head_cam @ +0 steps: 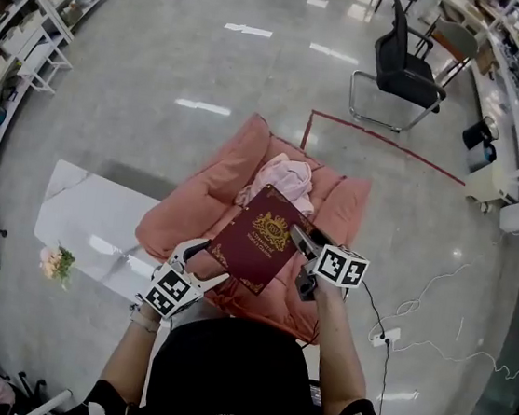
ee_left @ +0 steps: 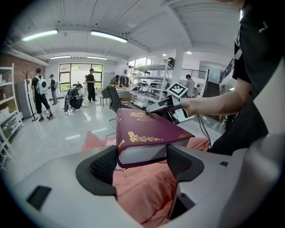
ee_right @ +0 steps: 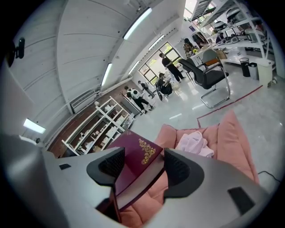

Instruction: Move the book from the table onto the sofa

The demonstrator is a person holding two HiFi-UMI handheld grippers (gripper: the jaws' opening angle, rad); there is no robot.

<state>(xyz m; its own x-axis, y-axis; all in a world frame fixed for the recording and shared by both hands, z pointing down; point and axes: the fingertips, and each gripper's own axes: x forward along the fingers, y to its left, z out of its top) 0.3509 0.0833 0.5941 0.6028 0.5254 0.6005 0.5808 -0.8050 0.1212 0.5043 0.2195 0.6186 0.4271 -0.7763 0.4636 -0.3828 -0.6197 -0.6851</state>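
Now aloft over the pink sofa (head_cam: pixel 214 176), apart from the white table (head_cam: pixel 90 214) at left: burgundy book (head_cam: pixel 257 239), tilted. Gripped at its near end by the left claw (head_cam: pixel 198 262), at the opposite edge by the right claw (head_cam: pixel 299 239). Pale pink cloth (head_cam: pixel 283 178) bunched on the sofa seat, just beyond the book.

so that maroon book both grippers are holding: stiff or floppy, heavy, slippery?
Probably stiff: the book spans flat between the left gripper and right gripper without sagging. Likely heavy for its size, given the thick page block. The smooth hard cover may be slippery, so it could pivot.
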